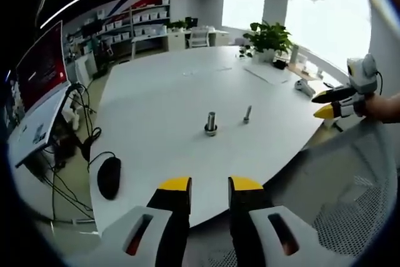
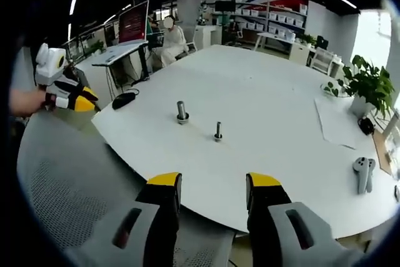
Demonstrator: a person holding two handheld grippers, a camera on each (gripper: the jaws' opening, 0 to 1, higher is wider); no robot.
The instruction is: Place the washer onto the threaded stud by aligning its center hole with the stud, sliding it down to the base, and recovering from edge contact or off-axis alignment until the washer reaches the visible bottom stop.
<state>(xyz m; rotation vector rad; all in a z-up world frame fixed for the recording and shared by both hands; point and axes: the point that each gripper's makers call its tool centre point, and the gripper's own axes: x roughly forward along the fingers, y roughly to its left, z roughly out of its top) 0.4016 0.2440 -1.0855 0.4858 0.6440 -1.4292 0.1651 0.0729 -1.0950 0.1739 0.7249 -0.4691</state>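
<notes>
The right gripper [image 2: 212, 187] is hovering at 6 o'clock with jaws apart, holding nothing, above a mesh chair [image 2: 75, 192]. On the white table [image 2: 275, 110], two studs [image 2: 182, 112] [image 2: 218, 131] are standing near centre. The left gripper [image 2: 92, 99] is showing at 9 o'clock. A plant [image 2: 365, 82] is sitting at 3 o'clock.

White table [image 1: 156, 92] bears a mouse [image 1: 109, 177]; potted plant [image 1: 269, 39] beyond.

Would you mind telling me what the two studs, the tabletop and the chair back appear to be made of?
Larger stud and smaller stud: grey with a dull sheen, probably metal. Tabletop: smooth matte white, likely laminate, though unclear. Chair back: grey open mesh, seemingly woven fabric or plastic.
</notes>
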